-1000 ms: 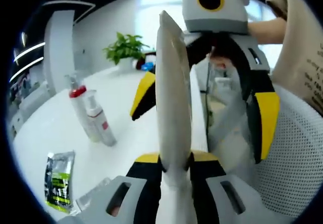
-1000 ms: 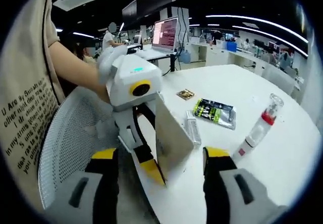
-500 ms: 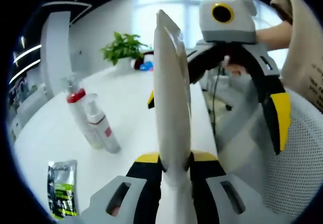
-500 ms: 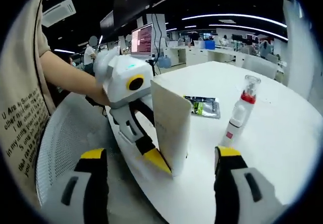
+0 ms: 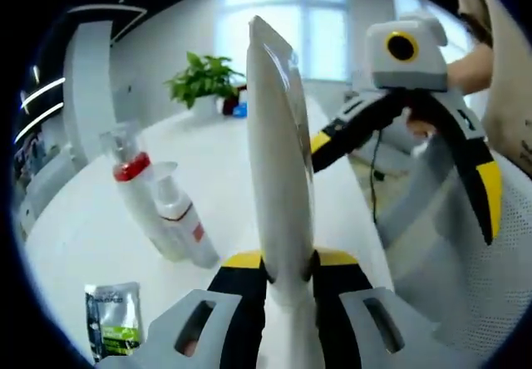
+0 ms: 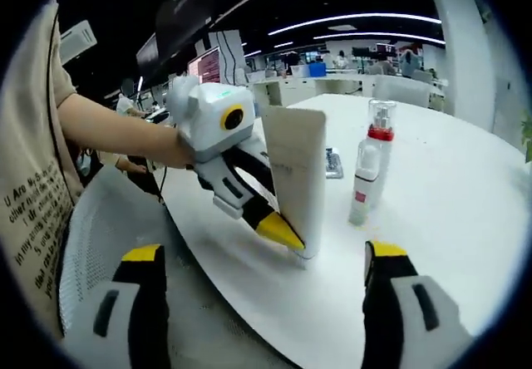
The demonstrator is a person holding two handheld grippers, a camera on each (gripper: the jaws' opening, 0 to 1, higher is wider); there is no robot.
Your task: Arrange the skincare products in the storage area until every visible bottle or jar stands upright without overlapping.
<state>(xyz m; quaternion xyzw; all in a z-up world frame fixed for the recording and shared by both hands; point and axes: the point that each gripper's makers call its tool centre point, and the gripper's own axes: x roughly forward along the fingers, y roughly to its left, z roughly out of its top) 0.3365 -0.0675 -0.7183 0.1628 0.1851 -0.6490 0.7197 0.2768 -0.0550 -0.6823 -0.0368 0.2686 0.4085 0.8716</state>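
Note:
My left gripper (image 5: 281, 261) is shut on a tall flat white tube (image 5: 278, 161), which stands upright between its jaws. In the right gripper view, a hand holds this left gripper (image 6: 287, 232) with the tube (image 6: 298, 178) resting lower end down on the white table (image 6: 449, 186), near its edge. A clear bottle with a red collar (image 6: 379, 145) and a smaller white pump bottle (image 6: 361, 182) stand upright just right of the tube. The same red-collared bottle (image 5: 137, 190) and pump bottle (image 5: 181, 223) appear left of the tube. My right gripper (image 6: 263, 253) is open, holding nothing; it (image 5: 407, 169) hangs apart from the tube.
A green sachet (image 5: 112, 329) lies flat on the table (image 5: 75, 219) near the left gripper. A dark sachet (image 6: 332, 163) lies behind the tube. A potted plant (image 5: 208, 78) stands at the far side. A white mesh chair (image 6: 91, 219) sits against the table edge beside a person's sleeve.
The left gripper has carried the tube closer to the two bottles and set it more upright. The right gripper has drawn back from the tube, still open.

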